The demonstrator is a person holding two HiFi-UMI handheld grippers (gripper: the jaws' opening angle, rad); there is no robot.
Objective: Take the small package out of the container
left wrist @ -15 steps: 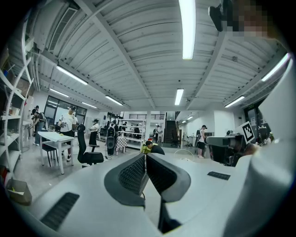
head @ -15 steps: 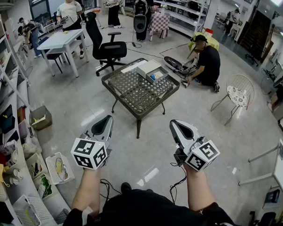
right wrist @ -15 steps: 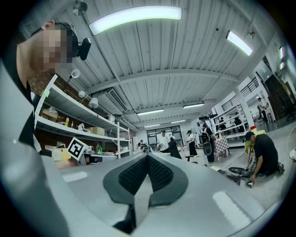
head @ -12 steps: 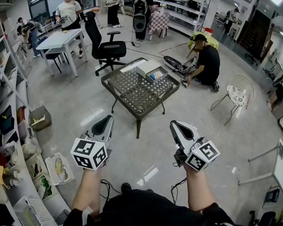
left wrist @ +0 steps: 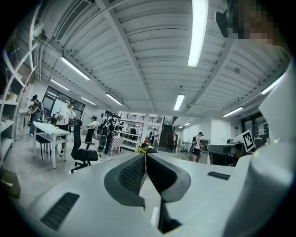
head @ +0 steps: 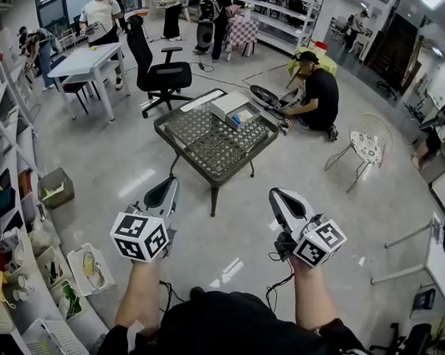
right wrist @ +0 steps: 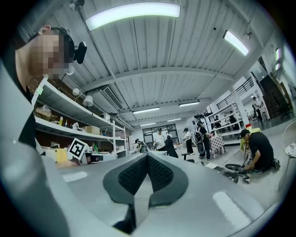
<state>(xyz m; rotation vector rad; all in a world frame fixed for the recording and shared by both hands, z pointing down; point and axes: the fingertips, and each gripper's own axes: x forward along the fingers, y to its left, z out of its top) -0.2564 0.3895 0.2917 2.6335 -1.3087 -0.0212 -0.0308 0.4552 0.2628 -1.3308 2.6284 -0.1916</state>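
Small package (head: pixel 239 120): in the head view it is only a bluish patch inside the open container (head: pixel 245 115), too small to make out further. The container sits near the far corner of the dark mesh-topped table (head: pixel 206 148), touching or just beside a closed white box (head: pixel 227 104). A flat white sheet (head: pixel 196 101) lies along the table's far edge. Both claws are held over the bare floor (head: pixel 134 177), well apart from the table. The left claw (head: pixel 169 185) and the right claw (head: pixel 276 196) both point toward the table, each with its marker cube nearest the person. A black office chair (head: pixel 159 69) and a white table (head: pixel 81 60) stand beyond. A person in black (head: pixel 318 95) crouches on the floor to the right, near a white wire chair (head: pixel 368 141).

In the left gripper view the left claw (left wrist: pixel 145 161) has its ribbed pads (left wrist: pixel 132 173) pressed together, with nothing between them. The office chair (left wrist: pixel 83 152) and the white table (left wrist: pixel 46 131) show at the left; the container is not in sight.

In the right gripper view the right claw (right wrist: pixel 147 161) is likewise fully closed and empty. Wall shelving (right wrist: pixel 69 122) runs along the left, and the crouching person (right wrist: pixel 260 149) is at the right.
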